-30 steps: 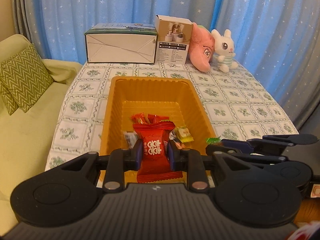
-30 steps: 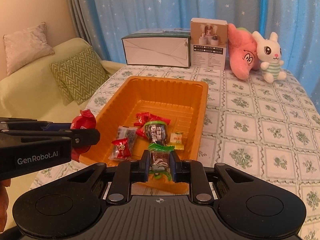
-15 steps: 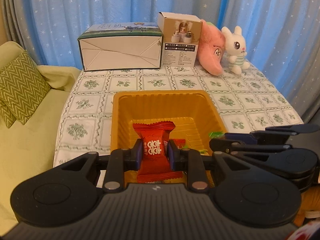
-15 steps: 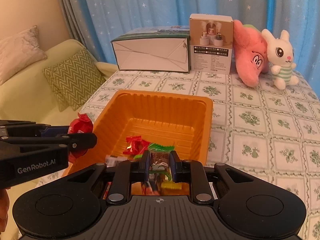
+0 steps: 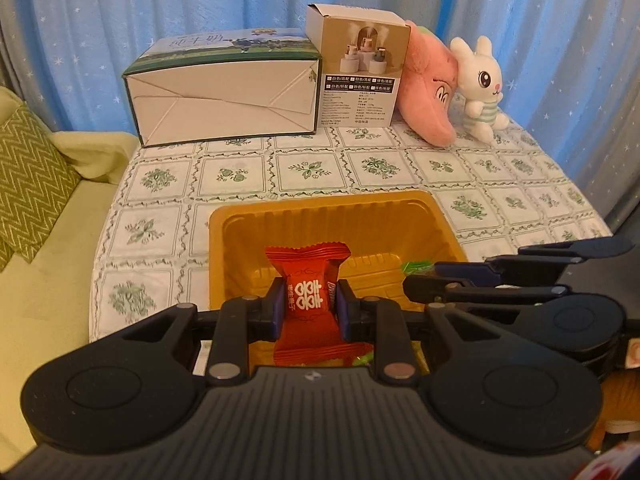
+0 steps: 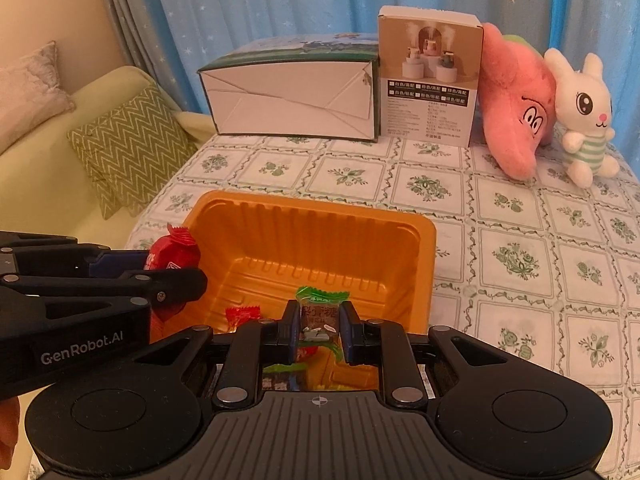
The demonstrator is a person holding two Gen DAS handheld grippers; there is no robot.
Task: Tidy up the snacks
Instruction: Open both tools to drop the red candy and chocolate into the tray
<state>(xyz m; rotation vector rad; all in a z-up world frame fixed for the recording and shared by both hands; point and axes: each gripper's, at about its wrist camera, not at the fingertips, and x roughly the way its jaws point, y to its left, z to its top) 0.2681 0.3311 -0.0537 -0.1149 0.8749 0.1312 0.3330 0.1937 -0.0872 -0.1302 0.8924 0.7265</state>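
My left gripper is shut on a red wrapped candy with white characters, held over the near part of the orange tray. In the right wrist view my right gripper is shut on a brown candy with green wrapper ends, also above the tray. The left gripper with its red candy shows at the left there, over the tray's left rim. Other wrapped snacks lie in the tray, mostly hidden under the fingers.
A long white carton, a small product box, a pink plush and a white rabbit plush stand along the table's far edge. A yellow-green sofa with zigzag cushions lies left of the table. Blue curtains hang behind.
Both grippers have moved forward over the tray with their candies still gripped. The tray's near part and the snacks in it have slid beneath the fingers, and the boxes and plush toys look closer.
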